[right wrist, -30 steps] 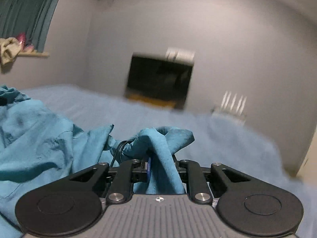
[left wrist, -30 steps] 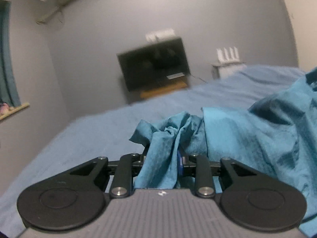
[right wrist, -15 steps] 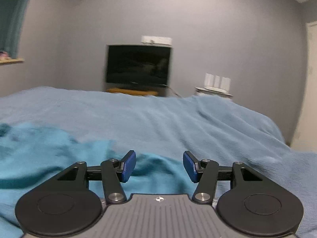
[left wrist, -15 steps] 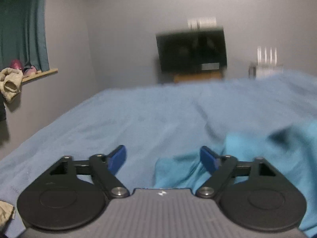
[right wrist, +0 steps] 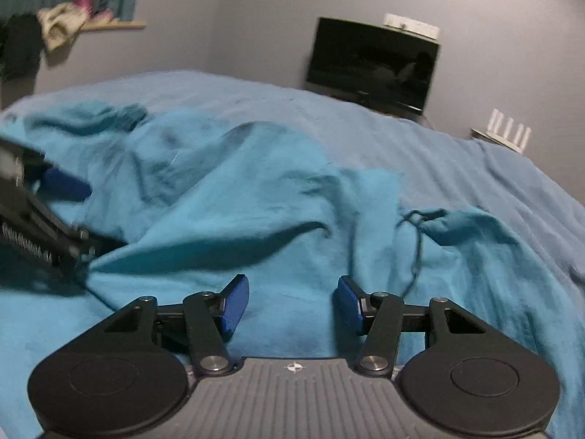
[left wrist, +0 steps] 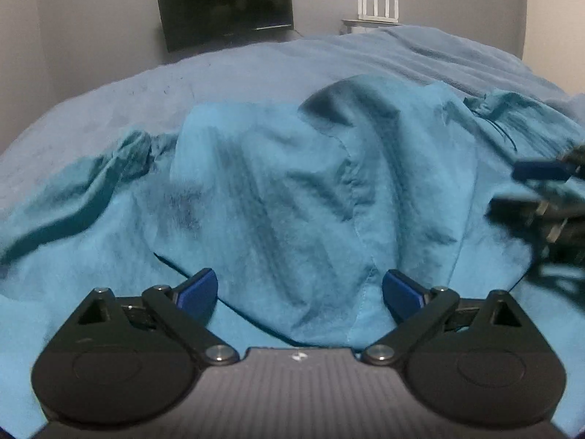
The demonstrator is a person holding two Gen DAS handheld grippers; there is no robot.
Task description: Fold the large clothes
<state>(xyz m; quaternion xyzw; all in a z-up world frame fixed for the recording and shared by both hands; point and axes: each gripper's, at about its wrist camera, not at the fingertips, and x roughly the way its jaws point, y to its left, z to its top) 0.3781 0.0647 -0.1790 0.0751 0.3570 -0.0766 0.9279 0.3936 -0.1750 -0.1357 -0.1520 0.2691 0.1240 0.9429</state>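
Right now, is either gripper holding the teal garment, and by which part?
Neither. The left gripper and right gripper both stand open above the teal garment, which lies loose on the bed; their pads grip no fabric.

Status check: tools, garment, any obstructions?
Left tool open, jaws just widened, nothing gripped. Right tool open, empty. Crumpled teal fabric garment on blue bedspread. No obstructions.

Teal garment (left wrist: 278, 190), a large thin woven piece, lying crumpled and unfolded in loose ridges and hollows on the bed. It spreads ahead of and beneath both claws, extending to either side. A dark drawstring (right wrist: 416, 241) trails over the cloth just ahead and right of the right claw.
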